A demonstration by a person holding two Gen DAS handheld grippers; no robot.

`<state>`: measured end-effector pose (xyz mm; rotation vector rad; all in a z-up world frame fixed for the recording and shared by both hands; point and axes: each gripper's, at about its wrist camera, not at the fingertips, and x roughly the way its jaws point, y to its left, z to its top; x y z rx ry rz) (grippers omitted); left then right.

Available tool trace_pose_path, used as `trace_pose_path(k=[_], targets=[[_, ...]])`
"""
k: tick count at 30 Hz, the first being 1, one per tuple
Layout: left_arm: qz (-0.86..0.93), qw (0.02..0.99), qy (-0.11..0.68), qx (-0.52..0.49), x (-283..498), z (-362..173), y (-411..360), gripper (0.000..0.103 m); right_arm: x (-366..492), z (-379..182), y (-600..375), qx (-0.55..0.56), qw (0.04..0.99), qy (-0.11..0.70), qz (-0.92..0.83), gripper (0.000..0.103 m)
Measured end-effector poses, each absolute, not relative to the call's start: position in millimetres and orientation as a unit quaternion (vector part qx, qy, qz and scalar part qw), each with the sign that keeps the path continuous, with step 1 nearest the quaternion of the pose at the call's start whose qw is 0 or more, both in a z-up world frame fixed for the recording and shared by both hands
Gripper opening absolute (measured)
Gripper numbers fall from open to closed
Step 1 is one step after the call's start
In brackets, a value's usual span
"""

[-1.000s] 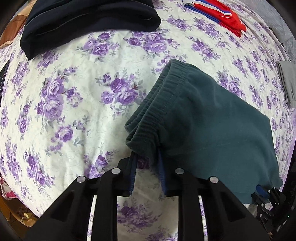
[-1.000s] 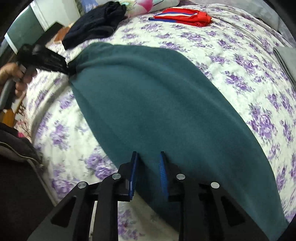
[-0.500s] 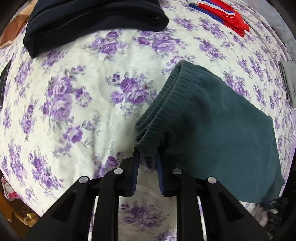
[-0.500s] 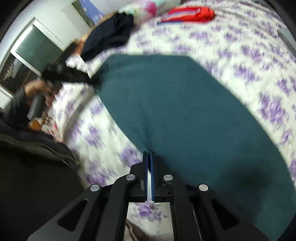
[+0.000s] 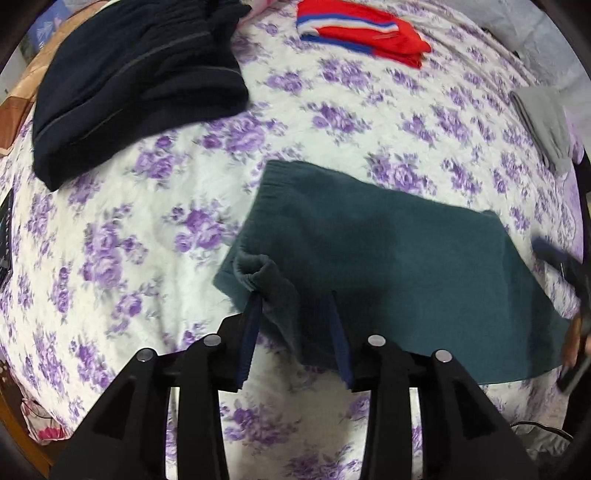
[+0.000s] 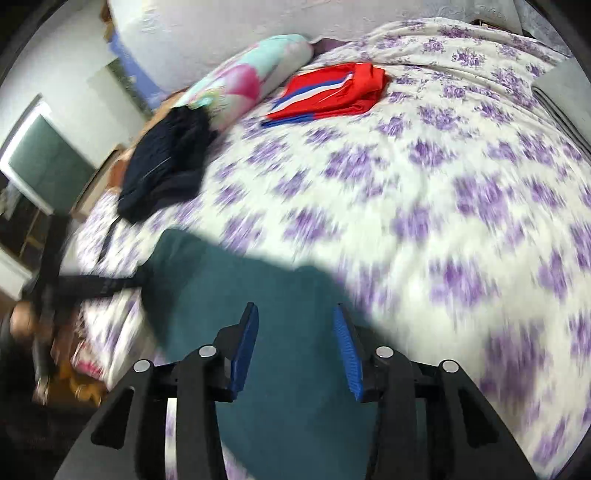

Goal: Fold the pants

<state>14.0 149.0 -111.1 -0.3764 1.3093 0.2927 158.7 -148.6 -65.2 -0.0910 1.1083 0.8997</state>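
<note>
- Dark teal fleece pants (image 5: 388, 258) lie folded and flat on the purple-flowered white bedspread (image 5: 122, 229), toward the bed's near edge; waistband faces the left side.
- Left gripper (image 5: 293, 334): released, jaws spread, a bunched flap of the waistband corner between them but not pinched.
- Right gripper (image 6: 295, 350): released, jaws wide apart, hovering over the teal fabric; nothing held.
- Risk: that raised waistband corner (image 5: 258, 273) sits rumpled. Pulling the left gripper away could snag it on the pad and drag the fold open.
- Risk: the near hem runs close to the bed's edge, so a push from either gripper could slide the pants off.
- Right view is motion-blurred, so contact with the cloth can't be confirmed.
- Folded navy garment (image 5: 140, 81) and red striped garment (image 5: 362, 33) sit well apart at the far side, no interference likely.
</note>
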Motion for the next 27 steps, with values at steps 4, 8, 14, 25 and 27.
trace_pose_path(k=[4,8,14,25,27], targets=[[0.165,0.745,0.618,-0.191,7.5,-129.2,162.8,0.036,184.7,-101.4,-101.0,-0.069,0.73,0.55,0.399,0.041],[0.182,0.735,0.615,-0.22,-0.2,-139.1,179.4,0.037,183.8,-114.8,-97.4,-0.077,0.715,0.562,0.409,0.016],[0.189,0.727,0.612,-0.248,1.1,-148.2,185.9,0.04,183.8,-115.9,-109.4,-0.088,0.772,0.516,0.36,0.045],[0.17,0.719,0.6,-0.307,29.9,-154.9,184.9,0.064,130.5,-69.5,-347.4,0.096,0.86,0.472,0.169,0.062],[0.176,0.721,0.605,-0.287,37.1,-158.4,173.4,0.064,110.0,-73.5,-414.5,0.13,0.868,0.472,0.084,0.062]])
